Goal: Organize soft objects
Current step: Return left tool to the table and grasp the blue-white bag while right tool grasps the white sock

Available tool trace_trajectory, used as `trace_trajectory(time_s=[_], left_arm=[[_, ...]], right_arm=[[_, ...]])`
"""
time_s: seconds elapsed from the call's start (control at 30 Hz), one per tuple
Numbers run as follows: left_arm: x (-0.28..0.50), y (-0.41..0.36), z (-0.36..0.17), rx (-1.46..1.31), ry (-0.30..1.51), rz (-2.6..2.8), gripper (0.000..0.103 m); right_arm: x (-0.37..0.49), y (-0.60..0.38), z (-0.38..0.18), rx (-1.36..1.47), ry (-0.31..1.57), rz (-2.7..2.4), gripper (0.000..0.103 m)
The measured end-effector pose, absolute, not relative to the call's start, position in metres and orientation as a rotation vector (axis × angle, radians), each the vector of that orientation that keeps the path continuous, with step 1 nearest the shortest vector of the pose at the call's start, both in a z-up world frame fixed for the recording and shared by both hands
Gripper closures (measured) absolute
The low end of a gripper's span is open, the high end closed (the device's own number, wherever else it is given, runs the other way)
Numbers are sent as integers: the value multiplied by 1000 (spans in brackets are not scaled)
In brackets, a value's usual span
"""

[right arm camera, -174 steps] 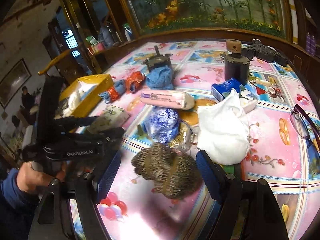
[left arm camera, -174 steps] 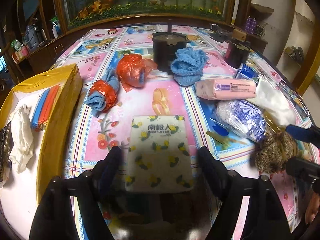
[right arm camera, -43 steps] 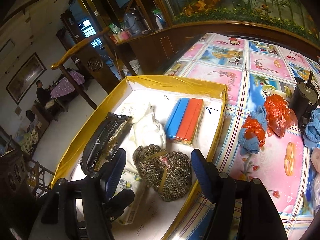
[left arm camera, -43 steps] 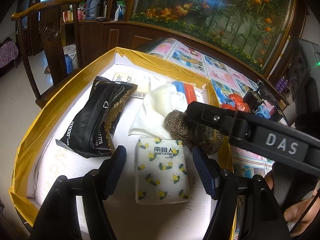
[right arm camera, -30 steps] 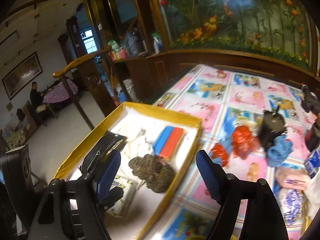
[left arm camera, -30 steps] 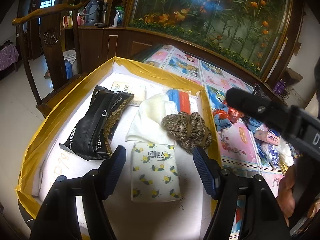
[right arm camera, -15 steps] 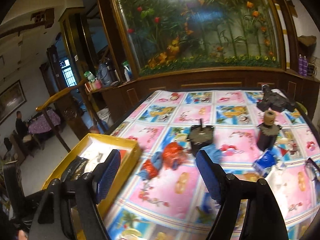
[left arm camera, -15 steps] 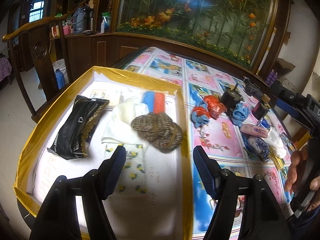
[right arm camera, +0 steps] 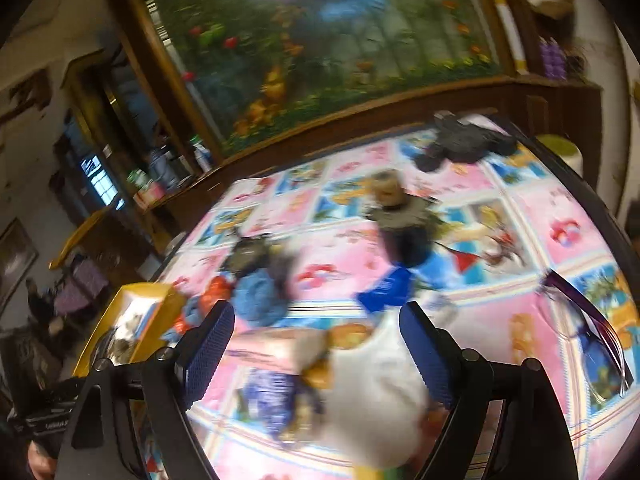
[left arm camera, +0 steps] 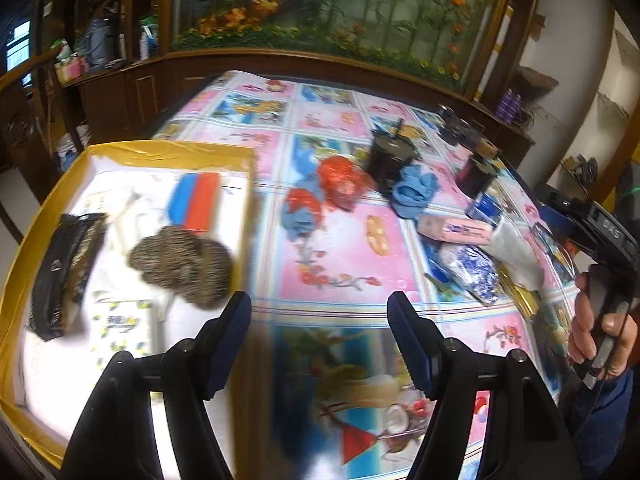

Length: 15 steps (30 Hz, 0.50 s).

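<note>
Both grippers, left [left arm camera: 319, 312] and right [right arm camera: 316, 328], hang open and empty as we return for more; right jaws just widened over the white cloth [right arm camera: 376, 392]. Brown knit bundle [left arm camera: 182, 266] lies sorted in the yellow box [left arm camera: 168, 150].

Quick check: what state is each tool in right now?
Left tool: open, holding nothing.
Right tool: open, nothing gripped; its jaws have just been opening.
</note>
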<state>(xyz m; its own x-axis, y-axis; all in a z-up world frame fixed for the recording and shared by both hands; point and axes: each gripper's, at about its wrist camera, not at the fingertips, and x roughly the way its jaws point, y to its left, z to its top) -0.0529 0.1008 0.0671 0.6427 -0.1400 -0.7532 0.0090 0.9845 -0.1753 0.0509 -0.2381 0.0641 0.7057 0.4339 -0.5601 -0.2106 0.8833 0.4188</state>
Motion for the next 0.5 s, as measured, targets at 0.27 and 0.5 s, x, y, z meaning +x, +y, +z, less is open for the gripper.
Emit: trace_trajectory(time_s=[0.27, 0.5], left_arm=[[-34, 20, 45, -88, 946, -233, 30], [-42, 2, 27, -59, 999, -282, 30]], right_arm=[[72, -295, 32, 559, 855, 307, 35], [60, -227, 37, 197, 909, 362, 36]])
